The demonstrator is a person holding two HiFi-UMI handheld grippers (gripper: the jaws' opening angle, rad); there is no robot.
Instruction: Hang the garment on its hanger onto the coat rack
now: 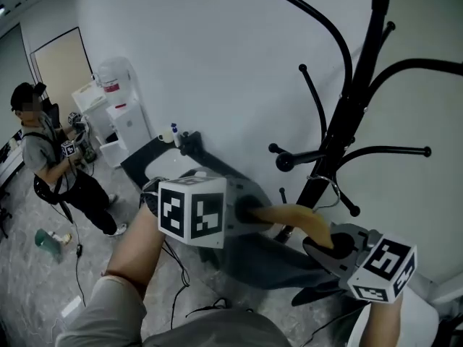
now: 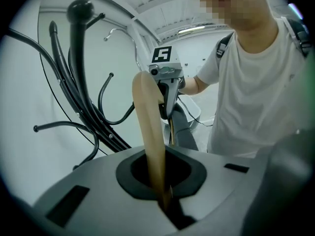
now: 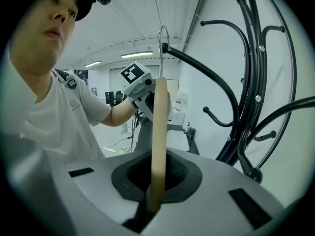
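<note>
The left gripper (image 1: pixel 252 212) is clamped shut on 1 end of the wooden hanger (image 1: pixel 298 219): in the left gripper view the tan arm runs straight out of its closed jaws. The right gripper (image 1: pixel 337 246) is shut on the other end in the same way, the wood wedged in the slot between its jaws. The 2 grippers face each other along the hanger and hold it in the air, roughly level, with the person's forearm (image 1: pixel 137 248) reaching in from the lower left edge of the head view.

The dark grey garment (image 1: pixel 264 262) hangs from the hanger, below and between the 2 grippers, clear of the floor.

The metal hook (image 3: pixel 161 38) rises from the hanger's middle. In the right gripper view its top sits just beside the knobbed tip of 1 curved arm of the black coat rack (image 1: pixel 349 103); I cannot tell whether it touches. The rack's pole stands just behind the hanger, against the white wall (image 1: pixel 210 56).

Farther off, by the wall's left end, stand a white water dispenser (image 1: pixel 119 114) and a second person (image 1: pixel 51 161) on a floor (image 1: pixel 29 280) strewn with cables.
</note>
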